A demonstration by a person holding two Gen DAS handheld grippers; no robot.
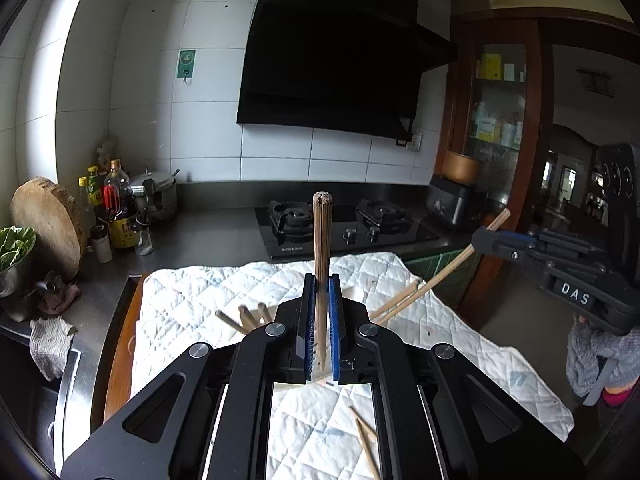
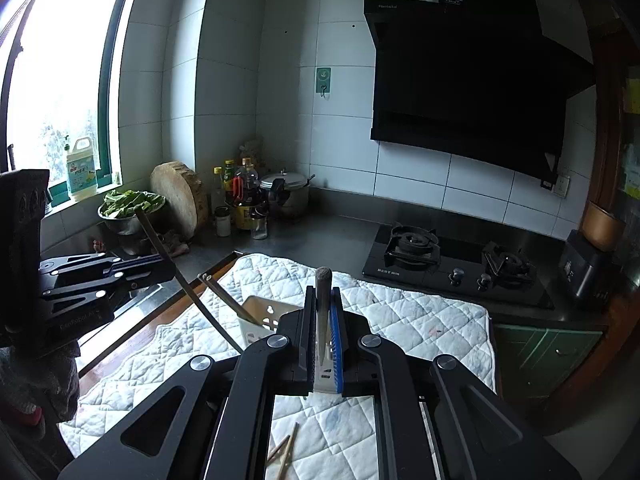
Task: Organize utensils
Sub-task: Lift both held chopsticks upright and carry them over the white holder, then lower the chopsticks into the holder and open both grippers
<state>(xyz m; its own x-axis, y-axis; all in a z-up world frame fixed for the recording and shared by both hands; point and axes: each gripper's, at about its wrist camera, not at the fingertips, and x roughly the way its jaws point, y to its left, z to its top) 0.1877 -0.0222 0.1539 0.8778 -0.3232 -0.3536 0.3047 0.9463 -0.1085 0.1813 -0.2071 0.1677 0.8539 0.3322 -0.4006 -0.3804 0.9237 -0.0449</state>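
My left gripper (image 1: pixel 321 292) is shut on a wooden chopstick (image 1: pixel 322 240) that stands upright between its blue pads. My right gripper (image 2: pixel 324 300) is shut on another chopstick (image 2: pixel 322 300), also upright. In the left wrist view the right gripper (image 1: pixel 486 236) shows at the right, its chopstick (image 1: pixel 440 276) slanting down toward the holder. A white perforated utensil holder (image 2: pixel 256 320) stands on the quilted white cloth (image 2: pixel 400 320) just beyond the right gripper, with chopsticks (image 2: pixel 224 296) sticking out of it. Loose chopsticks (image 1: pixel 366 444) lie on the cloth beneath the grippers.
A black gas hob (image 2: pixel 456 268) sits behind the cloth. Bottles (image 2: pixel 244 200), a pressure cooker (image 2: pixel 288 192), a round wooden board (image 2: pixel 178 196) and a bowl of greens (image 2: pixel 128 208) crowd the far left counter. A sink (image 1: pixel 44 384) lies left of the cloth.
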